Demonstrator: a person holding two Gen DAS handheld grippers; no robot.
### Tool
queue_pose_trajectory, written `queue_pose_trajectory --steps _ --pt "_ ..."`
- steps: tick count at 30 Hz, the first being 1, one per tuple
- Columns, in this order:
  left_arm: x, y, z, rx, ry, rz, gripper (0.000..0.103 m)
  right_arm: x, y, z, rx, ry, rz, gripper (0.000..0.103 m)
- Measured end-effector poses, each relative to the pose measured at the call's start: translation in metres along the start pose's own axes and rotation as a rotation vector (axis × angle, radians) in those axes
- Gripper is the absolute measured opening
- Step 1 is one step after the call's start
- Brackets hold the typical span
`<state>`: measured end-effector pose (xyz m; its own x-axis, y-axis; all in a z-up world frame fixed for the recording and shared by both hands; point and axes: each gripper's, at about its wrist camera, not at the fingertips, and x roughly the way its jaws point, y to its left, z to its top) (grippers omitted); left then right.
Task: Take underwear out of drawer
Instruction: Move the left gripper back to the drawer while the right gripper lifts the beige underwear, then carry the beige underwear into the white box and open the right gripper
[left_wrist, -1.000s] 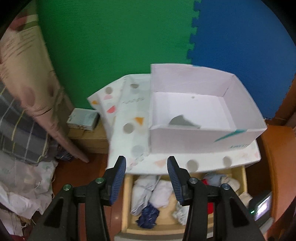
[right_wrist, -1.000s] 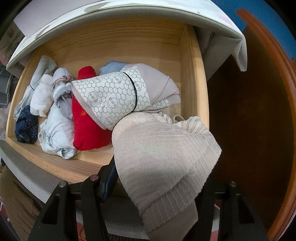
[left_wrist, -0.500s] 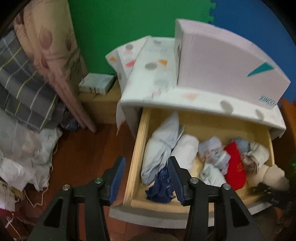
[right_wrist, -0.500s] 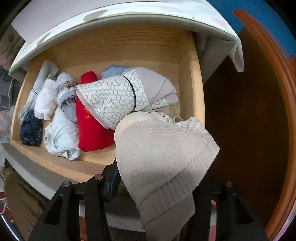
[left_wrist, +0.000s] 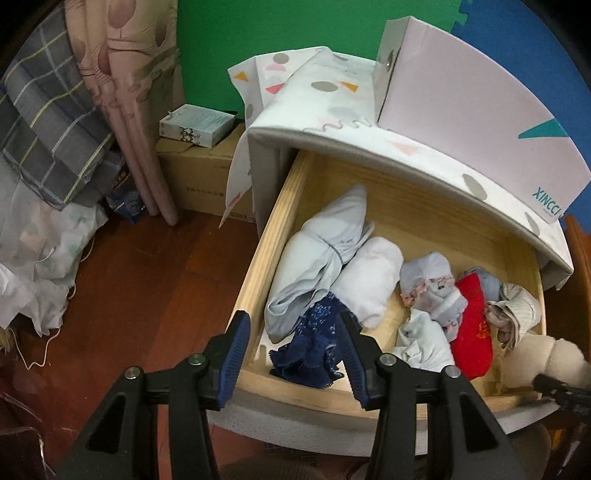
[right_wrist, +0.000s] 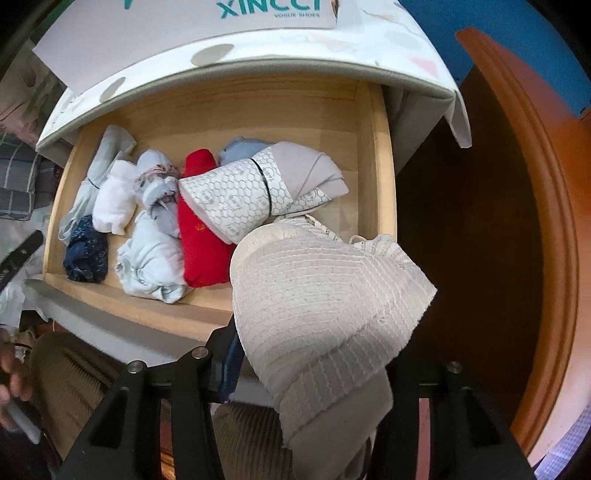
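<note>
The wooden drawer (left_wrist: 258, 258) is pulled out and holds several rolled garments: a light blue roll (left_wrist: 317, 258), a white one (left_wrist: 373, 280), a red one (left_wrist: 472, 332) and navy lace underwear (left_wrist: 314, 343). My left gripper (left_wrist: 293, 354) hangs open over the drawer's front left corner, and the navy lace shows between its fingers from above. My right gripper (right_wrist: 310, 365) is shut on beige ribbed underwear (right_wrist: 325, 295), held up above the drawer's front right corner. The cloth hides its fingertips. A honeycomb-patterned roll (right_wrist: 251, 192) lies just behind it.
A white shoebox (left_wrist: 461, 110) stands on the spotted cabinet top (left_wrist: 332, 110). Left of the cabinet are a cardboard box (left_wrist: 199, 173), a curtain (left_wrist: 140, 92) and piled bedding on the wood floor. A brown wooden panel (right_wrist: 517, 221) borders the drawer's right side.
My left gripper has come down from the shoebox's height to just above the drawer's front left. My right gripper has risen a little with the beige underwear in it.
</note>
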<state>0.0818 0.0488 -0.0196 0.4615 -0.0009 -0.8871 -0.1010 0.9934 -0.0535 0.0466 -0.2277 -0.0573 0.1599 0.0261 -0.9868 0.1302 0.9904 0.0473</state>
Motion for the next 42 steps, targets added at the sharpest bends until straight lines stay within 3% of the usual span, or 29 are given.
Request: queue_pose_trajectory --steps 11,21,32,36,42 --pt "-0.003 -0.004 -0.011 0.032 -0.044 0.016 0.051 -0.038 0.004 -0.002 -0.009 -0.036 0.037 0.044" --pt "-0.008 0.003 -0.01 0.011 -0.063 0.006 0.051 -0.114 0.013 0.021 -0.016 -0.172 0.085 0.044" --pt "-0.01 0.003 -0.011 0.042 -0.079 0.028 0.051 -0.216 0.021 0.092 -0.013 -0.402 0.104 0.045" --pt "-0.009 0.002 -0.011 0.055 -0.081 0.034 0.051 -0.225 0.023 0.129 0.003 -0.441 0.106 0.045" --pt "-0.006 0.002 -0.011 0.07 -0.082 0.044 0.051 -0.2 0.026 0.184 0.043 -0.41 0.104 0.045"
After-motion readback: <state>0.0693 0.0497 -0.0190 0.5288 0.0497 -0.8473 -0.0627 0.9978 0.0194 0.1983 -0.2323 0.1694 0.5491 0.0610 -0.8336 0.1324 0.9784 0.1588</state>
